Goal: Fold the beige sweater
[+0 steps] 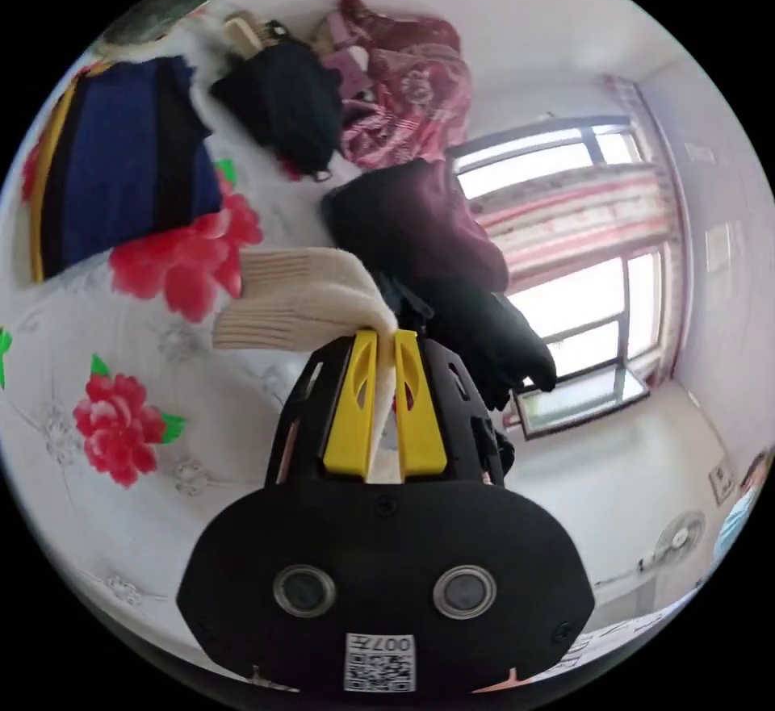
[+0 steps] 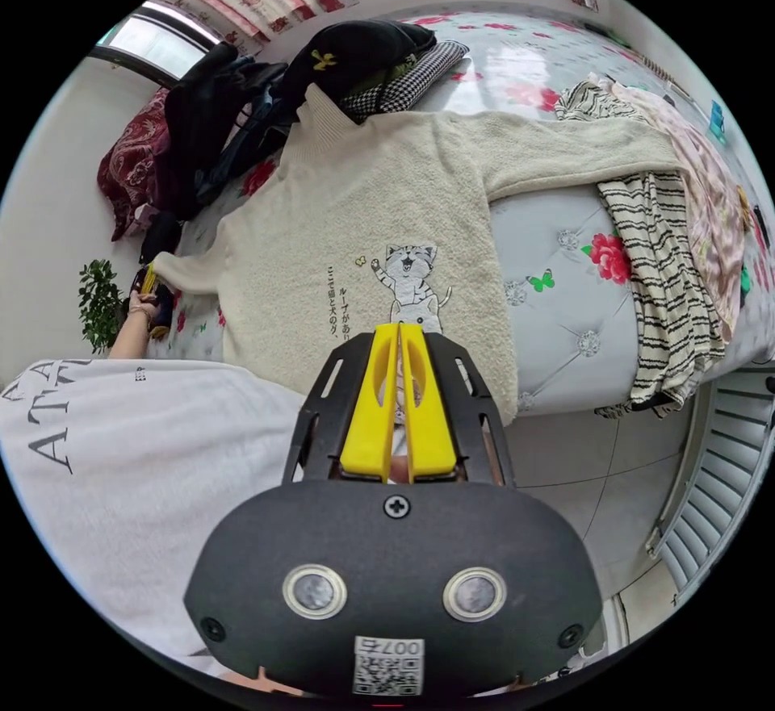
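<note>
So the left hand-held gripper (image 1: 386, 333) had its yellow jaws clamped on the ribbed cuff (image 1: 286, 299) of the fuzzy beige knit sweater (image 2: 363, 235), sleeve end lifted a bit off the bed. The right hand-held gripper (image 2: 398, 329) had its jaws pressed together right at the sweater's bottom hem, near the cat print (image 2: 408, 275), and a sliver of fabric looked pinched between them, so I'd call it gripping the hem.

The sweater itself lay face up across the white quilted bedspread with red flowers (image 2: 565, 259). Hem at the bed edge nearest the person, collar pointing away toward the pile of dark clothes (image 2: 242, 114). Its long axis ran straight out from the right hand-held gripper, and the sleeves stuck out to either side. The far sleeve reached toward a striped garment (image 2: 662, 275) hanging over the bed's edge.

My guess: the left one's the nearer to bring that sleeve in across the body, while the right pins the hem.
</note>
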`<state>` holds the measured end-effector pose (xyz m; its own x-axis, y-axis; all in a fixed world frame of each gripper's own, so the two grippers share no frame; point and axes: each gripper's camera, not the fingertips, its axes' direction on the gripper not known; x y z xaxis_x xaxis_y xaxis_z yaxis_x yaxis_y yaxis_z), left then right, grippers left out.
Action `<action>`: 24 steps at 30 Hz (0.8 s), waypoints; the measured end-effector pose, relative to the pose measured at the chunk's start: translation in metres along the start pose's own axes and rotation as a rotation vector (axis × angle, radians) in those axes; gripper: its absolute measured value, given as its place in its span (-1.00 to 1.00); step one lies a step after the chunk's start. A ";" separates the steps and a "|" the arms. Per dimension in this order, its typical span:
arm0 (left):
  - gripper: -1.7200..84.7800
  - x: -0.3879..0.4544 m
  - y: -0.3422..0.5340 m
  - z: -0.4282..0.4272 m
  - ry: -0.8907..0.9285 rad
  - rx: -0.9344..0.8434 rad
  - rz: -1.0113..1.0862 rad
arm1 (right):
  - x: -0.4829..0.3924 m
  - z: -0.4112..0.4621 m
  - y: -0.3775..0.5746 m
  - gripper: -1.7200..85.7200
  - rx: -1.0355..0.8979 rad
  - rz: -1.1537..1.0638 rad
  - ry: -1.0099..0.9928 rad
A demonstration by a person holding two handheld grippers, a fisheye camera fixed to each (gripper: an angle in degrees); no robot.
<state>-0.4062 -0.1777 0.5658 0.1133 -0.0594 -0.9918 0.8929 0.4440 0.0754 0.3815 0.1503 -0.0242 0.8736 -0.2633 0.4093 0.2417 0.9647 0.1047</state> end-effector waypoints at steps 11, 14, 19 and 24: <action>-0.81 0.382 0.335 0.175 0.465 -0.529 0.983 | 0.047 0.004 -0.064 -0.96 0.116 0.053 -0.158; -0.70 0.380 0.488 0.256 0.365 -0.778 1.100 | 0.064 0.007 -0.073 -0.95 0.130 0.067 -0.198; -0.73 0.282 0.577 0.281 0.174 -0.953 1.071 | 0.106 0.010 -0.065 -0.90 0.178 0.108 -0.218; -0.77 0.179 0.534 0.266 -0.206 -0.855 1.011 | 0.158 0.039 -0.085 -0.85 0.189 0.140 -0.240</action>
<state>0.2069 -0.1890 0.4559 0.6882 0.5258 -0.4999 -0.1643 0.7840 0.5986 0.4824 0.0268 0.0669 0.7627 -0.1405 0.6313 0.0239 0.9816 0.1895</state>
